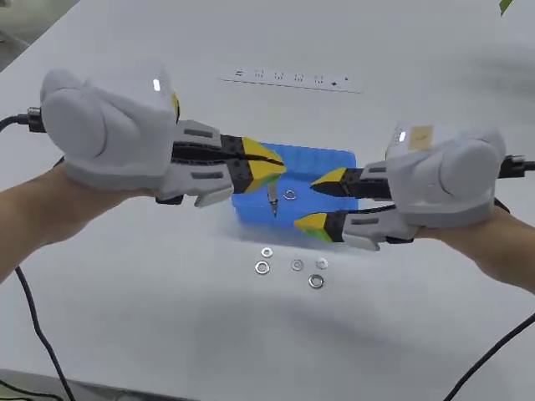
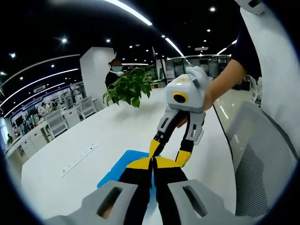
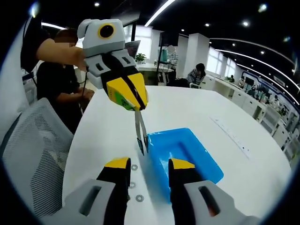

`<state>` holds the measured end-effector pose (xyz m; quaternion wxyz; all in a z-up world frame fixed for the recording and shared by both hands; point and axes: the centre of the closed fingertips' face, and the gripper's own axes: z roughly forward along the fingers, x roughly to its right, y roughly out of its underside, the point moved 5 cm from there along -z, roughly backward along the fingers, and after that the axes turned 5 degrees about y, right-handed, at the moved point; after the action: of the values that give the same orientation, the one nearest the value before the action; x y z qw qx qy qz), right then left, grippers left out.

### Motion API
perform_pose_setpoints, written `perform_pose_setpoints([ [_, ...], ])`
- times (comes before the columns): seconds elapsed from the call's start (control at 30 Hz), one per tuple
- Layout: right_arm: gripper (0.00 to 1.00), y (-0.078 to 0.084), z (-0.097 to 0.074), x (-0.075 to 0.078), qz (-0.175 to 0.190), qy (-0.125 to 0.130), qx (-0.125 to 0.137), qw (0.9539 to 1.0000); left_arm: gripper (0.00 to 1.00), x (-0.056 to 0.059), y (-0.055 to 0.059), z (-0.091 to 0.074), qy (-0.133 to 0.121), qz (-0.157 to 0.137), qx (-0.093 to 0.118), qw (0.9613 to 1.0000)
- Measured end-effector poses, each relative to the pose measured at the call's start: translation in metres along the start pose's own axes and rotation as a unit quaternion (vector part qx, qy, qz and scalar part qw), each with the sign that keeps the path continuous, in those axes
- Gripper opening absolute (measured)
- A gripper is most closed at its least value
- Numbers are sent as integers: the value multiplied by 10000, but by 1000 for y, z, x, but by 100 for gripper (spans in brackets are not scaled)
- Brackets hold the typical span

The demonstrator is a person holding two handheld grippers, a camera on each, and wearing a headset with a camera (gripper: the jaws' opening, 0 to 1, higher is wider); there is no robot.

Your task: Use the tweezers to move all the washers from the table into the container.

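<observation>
My left gripper (image 1: 278,168) (image 2: 152,162) is shut on thin metal tweezers (image 1: 272,200) (image 3: 140,133), which hang point-down over the near left part of the blue container (image 1: 326,160) (image 3: 190,150). The tweezer tips look bare. One washer (image 1: 289,195) lies inside the container. Several washers (image 1: 297,266) (image 3: 134,167) lie on the white table just in front of it. My right gripper (image 1: 320,201) (image 3: 149,165) is open with nothing between its jaws, at the container's right front corner, facing the left one. The left gripper (image 3: 137,104) also appears in the right gripper view.
The white table (image 1: 167,317) stretches wide on all sides, with a strip of sockets (image 1: 288,79) set into it behind the container. Black cables (image 1: 33,334) trail off the near edge. A mesh chair (image 3: 33,145), a potted plant (image 2: 129,86) and people stand beyond the table.
</observation>
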<state>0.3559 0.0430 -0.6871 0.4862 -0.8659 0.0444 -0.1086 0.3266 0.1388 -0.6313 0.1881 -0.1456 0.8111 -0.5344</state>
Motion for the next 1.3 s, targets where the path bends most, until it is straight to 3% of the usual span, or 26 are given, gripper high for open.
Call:
perform_pose_setpoints([
  [0.2,36,3,-10,-16,5,-64,38,10000,4,20,4,-4,21,-76,-5,10000],
  [0.37,38,11,-15,-27,-52,-195,10,9998,4,29,8,-3,27,-54,-8,10000],
  [0.63,47,26,-18,-30,7,-300,-48,9995,4,33,14,0,-28,-61,-3,10000],
  [0.8,61,34,-20,-35,-78,-408,-22,9991,4,38,19,0,-23,-63,-1,10000],
  [0.9,68,36,-19,-37,-187,-437,-18,9989,4,41,24,-1,-28,-91,-60,9999],
  [1.03,70,37,-17,-41,-176,-570,-3,9982,4,42,27,-2,-50,-138,-71,9999],
  [1.23,80,37,-15,-47,-114,-637,19,9979,4,43,32,-4,-68,-154,-120,9998],
  [1.3,87,38,-14,-48,-88,-639,5,9979,4,43,32,-4,-58,-165,-116,9998],
])
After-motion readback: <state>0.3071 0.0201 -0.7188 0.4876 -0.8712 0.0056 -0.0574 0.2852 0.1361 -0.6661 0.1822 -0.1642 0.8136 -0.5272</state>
